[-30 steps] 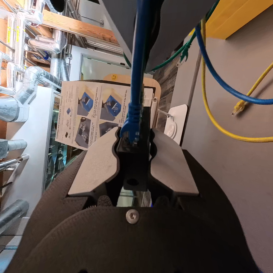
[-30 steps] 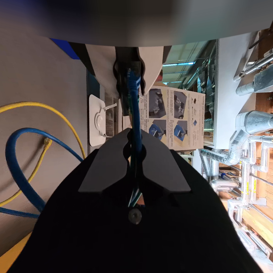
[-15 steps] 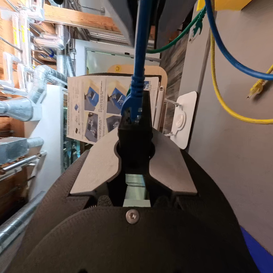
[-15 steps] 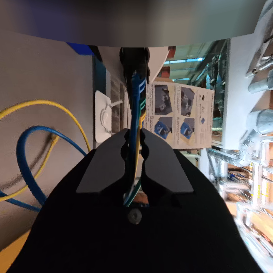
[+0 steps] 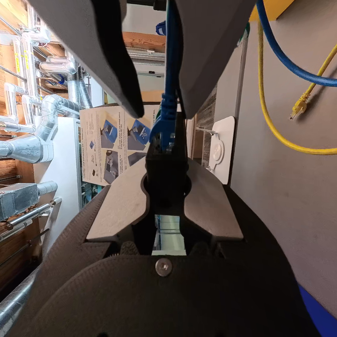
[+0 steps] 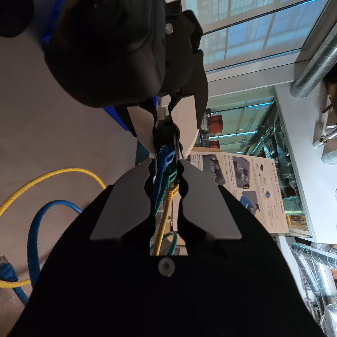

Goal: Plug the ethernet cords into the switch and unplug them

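Observation:
My left gripper point(image 5: 166, 169) is shut on the small black switch point(image 5: 166, 182) and holds it off the table. A blue cord point(image 5: 165, 131) is plugged into the switch's end. In the right wrist view the switch point(image 6: 165, 135) sits between the left gripper's pale fingers point(image 6: 187, 131). Blue point(image 6: 165, 158), green point(image 6: 171, 175) and yellow point(image 6: 172, 191) plugs sit in its ports. My right gripper point(image 6: 164, 164) is open, with its tips almost at the switch. The three cords run loosely between its jaws. Its spread fingers point(image 5: 102, 45) fill the top of the left wrist view.
The grey table point(image 5: 282, 182) carries a loose yellow cord point(image 5: 264, 109) with a free plug point(image 5: 298, 107) and a loose blue cord point(image 6: 34, 237) with a free plug point(image 6: 7, 271). A printed sheet point(image 5: 102, 145) stands on a white base point(image 5: 221, 147). A yellow box point(image 5: 268, 9) is at the far edge. One gripper's finger ends stand about 7 cm off the other's.
My right gripper's jaws have spread off the cords it was pinching. The right view has swung, so more of the left gripper and all three plugs show. The left gripper still holds the switch.

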